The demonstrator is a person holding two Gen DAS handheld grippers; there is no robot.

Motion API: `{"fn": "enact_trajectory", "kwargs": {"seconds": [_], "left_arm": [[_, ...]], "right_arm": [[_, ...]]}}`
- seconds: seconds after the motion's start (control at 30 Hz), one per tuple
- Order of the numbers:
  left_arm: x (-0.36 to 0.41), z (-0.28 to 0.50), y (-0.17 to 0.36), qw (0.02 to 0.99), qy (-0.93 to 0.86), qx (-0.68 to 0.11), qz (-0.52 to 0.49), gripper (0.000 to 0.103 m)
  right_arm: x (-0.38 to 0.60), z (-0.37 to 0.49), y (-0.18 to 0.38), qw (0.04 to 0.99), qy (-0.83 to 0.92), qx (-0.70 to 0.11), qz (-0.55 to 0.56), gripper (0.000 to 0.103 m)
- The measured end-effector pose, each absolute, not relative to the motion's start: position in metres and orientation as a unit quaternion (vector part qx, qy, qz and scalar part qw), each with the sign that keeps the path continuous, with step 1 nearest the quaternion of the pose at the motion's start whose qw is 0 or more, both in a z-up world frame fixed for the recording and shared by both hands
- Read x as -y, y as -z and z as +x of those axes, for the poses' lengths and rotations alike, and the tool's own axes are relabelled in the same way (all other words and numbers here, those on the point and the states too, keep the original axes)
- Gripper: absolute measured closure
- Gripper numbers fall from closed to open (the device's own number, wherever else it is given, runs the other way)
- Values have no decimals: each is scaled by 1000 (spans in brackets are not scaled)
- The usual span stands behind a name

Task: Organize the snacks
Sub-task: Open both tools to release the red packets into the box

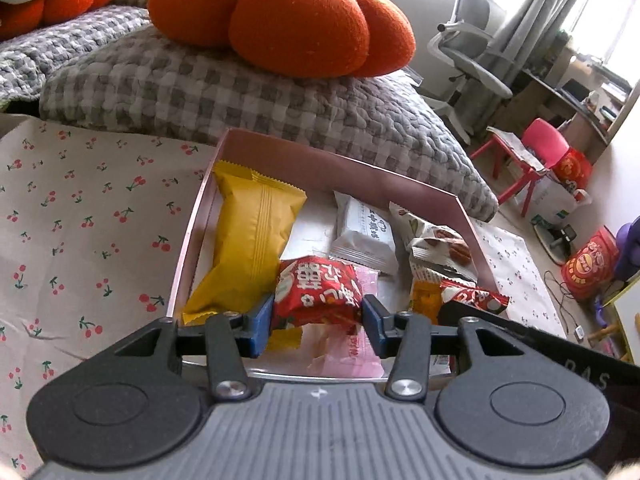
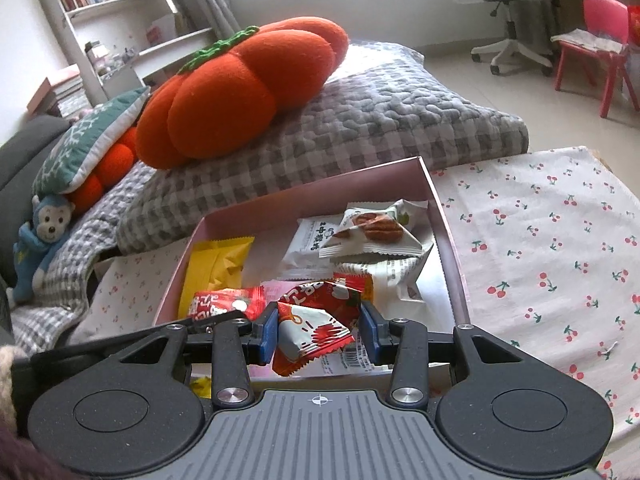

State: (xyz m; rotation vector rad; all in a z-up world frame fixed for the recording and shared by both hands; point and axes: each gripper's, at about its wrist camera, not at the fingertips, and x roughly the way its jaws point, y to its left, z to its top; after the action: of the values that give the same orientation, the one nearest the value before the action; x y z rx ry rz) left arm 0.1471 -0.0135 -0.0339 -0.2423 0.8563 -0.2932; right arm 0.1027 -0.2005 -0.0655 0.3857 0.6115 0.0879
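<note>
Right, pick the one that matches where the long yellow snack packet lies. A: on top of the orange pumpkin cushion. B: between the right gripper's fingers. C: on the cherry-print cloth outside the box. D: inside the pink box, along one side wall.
D: the yellow snack packet lies inside the pink box, against one side wall, free of both grippers.

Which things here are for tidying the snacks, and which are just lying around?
For the snack job:
- pink box
- yellow snack packet
- white packet
- nut packet
- red packet in the left tongs
- red-and-white packet in the right tongs

Just lying about:
- pumpkin cushion
- monkey toy
- pink chair
- office chair
</note>
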Motion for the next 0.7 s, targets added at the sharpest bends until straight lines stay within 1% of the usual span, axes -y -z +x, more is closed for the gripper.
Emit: {"fn": "enact_trajectory", "kwargs": {"seconds": [0.03, 0.13, 0.2, 0.23, 0.3, 0.37, 0.4, 0.57, 0.7], "left_arm": [[15, 149, 35, 893, 139, -413, -116, 53], [13, 145, 33, 892, 141, -414, -114, 51], [11, 143, 32, 892, 141, -415, -113, 48], [11, 142, 31, 892, 141, -415, -112, 44], [10, 138, 29, 892, 145, -414, -106, 40], [10, 135, 26, 893, 146, -415, -97, 33], [10, 134, 25, 893, 147, -415, -95, 32], [7, 126, 17, 893, 148, -413, -95, 24], [4, 117, 11, 895, 147, -412, -92, 20]], "right_arm": [[201, 103, 66, 934, -42, -298, 191, 62], [201, 103, 66, 933, -38, -297, 198, 59], [202, 102, 65, 932, -40, -298, 202, 57], [203, 102, 65, 931, -41, -298, 205, 54], [205, 99, 63, 931, -40, -296, 211, 42], [207, 96, 61, 931, -40, -293, 214, 37], [207, 94, 60, 931, -40, -291, 215, 33], [209, 87, 58, 929, -42, -298, 214, 31], [208, 80, 55, 930, -49, -299, 208, 27]]}}
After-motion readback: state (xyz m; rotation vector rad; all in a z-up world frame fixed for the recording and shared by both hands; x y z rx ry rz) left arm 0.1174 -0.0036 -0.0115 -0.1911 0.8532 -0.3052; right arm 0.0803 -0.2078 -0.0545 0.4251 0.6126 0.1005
